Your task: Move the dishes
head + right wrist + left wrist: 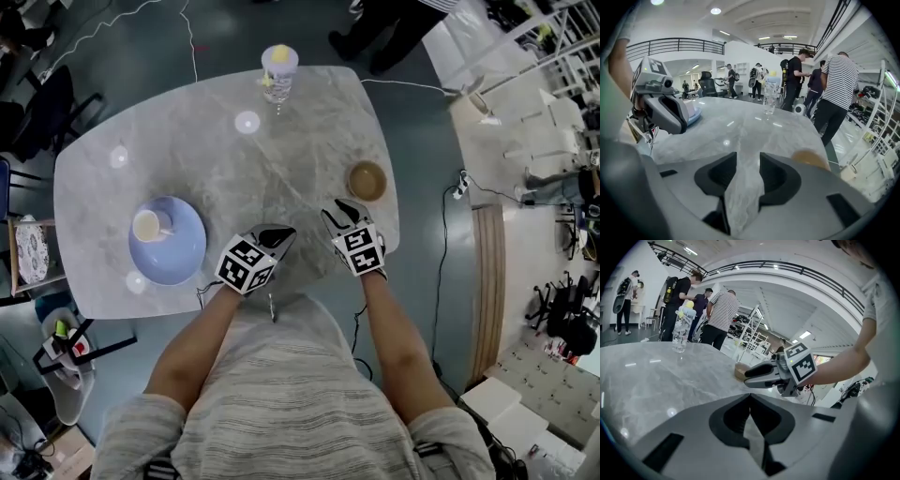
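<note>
Over the desk's (281, 150) near edge: left hand-held gripper (284, 232) jaws together, empty; right hand-held gripper (336, 212) jaws apart, nothing between them. Blue plate (183, 255) with a cup (146, 225) on it sits near the near-left corner. Brown bowl (367, 180) is by the right edge, just beyond the right hand-held gripper; bottle (278, 70) at the far edge.

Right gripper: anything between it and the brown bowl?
Nothing: only bare table lies between the right gripper and the bowl, as the head view shows.
</note>
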The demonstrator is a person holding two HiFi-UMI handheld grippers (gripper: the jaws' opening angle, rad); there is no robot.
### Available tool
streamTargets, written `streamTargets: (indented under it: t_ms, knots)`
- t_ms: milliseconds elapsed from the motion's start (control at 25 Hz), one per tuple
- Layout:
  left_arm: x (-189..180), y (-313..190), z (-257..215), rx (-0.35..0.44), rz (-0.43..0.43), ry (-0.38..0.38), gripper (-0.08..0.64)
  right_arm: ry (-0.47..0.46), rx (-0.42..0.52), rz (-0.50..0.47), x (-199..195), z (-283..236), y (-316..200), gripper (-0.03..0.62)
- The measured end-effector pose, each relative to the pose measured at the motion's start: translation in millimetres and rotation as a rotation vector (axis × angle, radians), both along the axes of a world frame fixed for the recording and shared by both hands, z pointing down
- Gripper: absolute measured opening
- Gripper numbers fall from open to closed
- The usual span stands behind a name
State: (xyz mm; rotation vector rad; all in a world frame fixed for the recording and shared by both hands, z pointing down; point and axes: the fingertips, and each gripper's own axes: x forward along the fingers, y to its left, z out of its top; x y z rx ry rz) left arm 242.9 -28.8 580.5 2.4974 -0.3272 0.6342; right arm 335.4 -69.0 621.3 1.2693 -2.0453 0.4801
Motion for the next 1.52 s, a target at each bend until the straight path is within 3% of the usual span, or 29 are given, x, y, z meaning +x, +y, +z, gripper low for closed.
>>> streamTargets:
  t_ms: [480,920,1520]
  knots:
    - [16,1,14,-0.035,0.041,-0.034,0.020,0.212,-0.088,0.055,78,22,-8,0.166]
    - [12,1,15,-0.043,0.025,-0.031,0.020,0.330,-0.169,-0.063,79,45,-15,0.150]
    - [-3,4,17,-0.056,-0.001,-0.040,0.020,0.380,-0.215,-0.064,86,55,-18,0.038]
